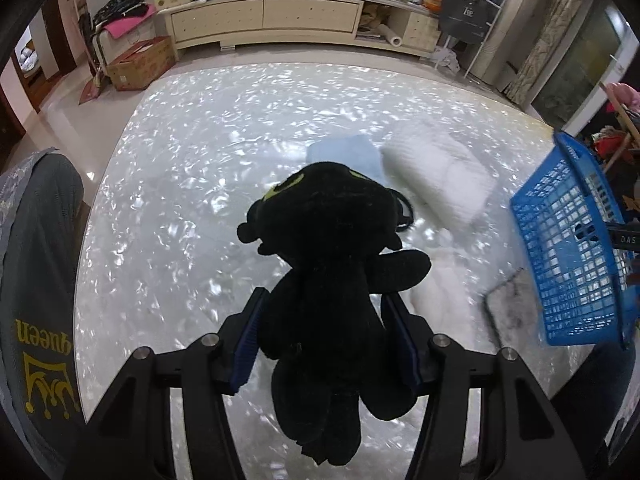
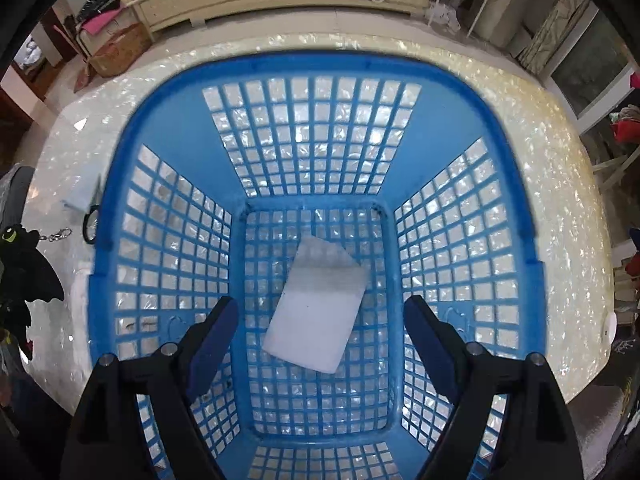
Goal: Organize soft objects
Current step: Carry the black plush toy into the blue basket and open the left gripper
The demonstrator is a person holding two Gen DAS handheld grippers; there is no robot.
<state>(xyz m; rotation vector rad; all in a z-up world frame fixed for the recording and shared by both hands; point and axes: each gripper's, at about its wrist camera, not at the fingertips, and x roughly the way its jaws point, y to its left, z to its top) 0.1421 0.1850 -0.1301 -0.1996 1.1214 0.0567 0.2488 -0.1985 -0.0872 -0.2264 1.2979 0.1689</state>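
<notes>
L claw [image 1: 326,344] clamped on black plush toy [image 1: 328,280], held above pearly bench [image 1: 180,200]. R claw [image 2: 320,340] wide open, nothing in it, over blue basket [image 2: 172,128] w/ white sponge [image 2: 316,312] on its floor. Light blue cloth [image 1: 344,154] + white pillow [image 1: 436,176] on bench behind toy.

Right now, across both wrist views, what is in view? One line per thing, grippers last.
Plush toy: one, black with yellow-green eyes, between the left gripper's fingers.
Basket: one, blue plastic mesh, on the table under the right gripper.
Flat pad: one, white, on the basket floor.
Folded cloth: one, light blue, beyond the toy.
Pillow: one, white, beside the cloth.
Table: one, pearly white.
Left gripper: shut on toy.
Right gripper: open over basket.
</notes>
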